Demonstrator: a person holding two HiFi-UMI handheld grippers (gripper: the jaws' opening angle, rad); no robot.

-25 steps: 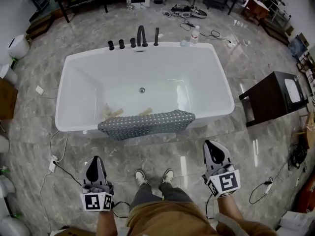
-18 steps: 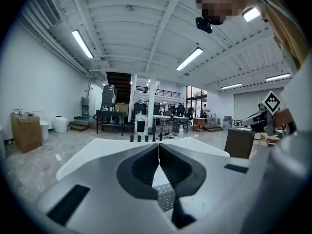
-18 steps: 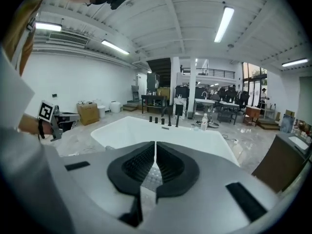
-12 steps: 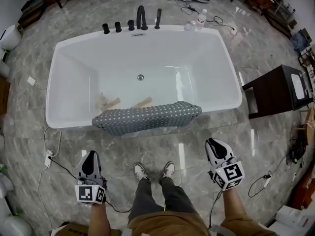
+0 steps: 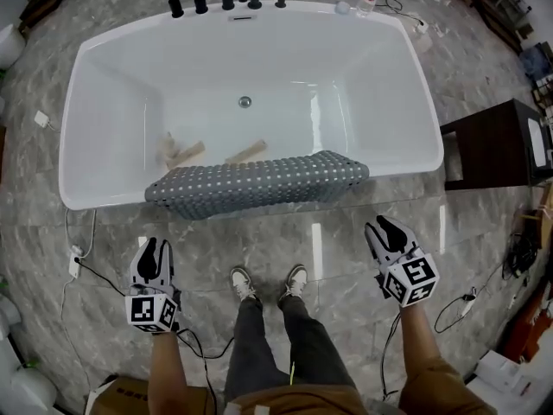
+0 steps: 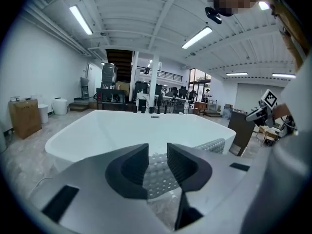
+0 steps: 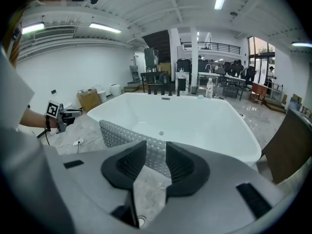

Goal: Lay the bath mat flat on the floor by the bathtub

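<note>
left gripper (image 5: 154,249): my jaws just opening, narrow gap, empty | right gripper (image 5: 385,229): same | mat (image 5: 259,183) draped on bathtub (image 5: 104,102) rim

The bathtub (image 5: 112,85) is glossy white and smooth, like enamel or acrylic, with bright glare along its walls. The bath mat (image 5: 259,184) is grey, matt and rubbery-looking, its surface rough with rows of small raised pale studs. The floor (image 5: 328,249) is polished grey stone or stone-look tile with cloudy veining, shiny enough to mirror the ceiling lights. The taps (image 5: 200,3) look like matt black metal. The pieces (image 5: 246,152) inside the tub are pale, unfinished-looking wood. The side cabinet (image 5: 488,141) is dark wood with a dull sheen, and the trousers (image 5: 251,335) are dark matt cloth
</note>
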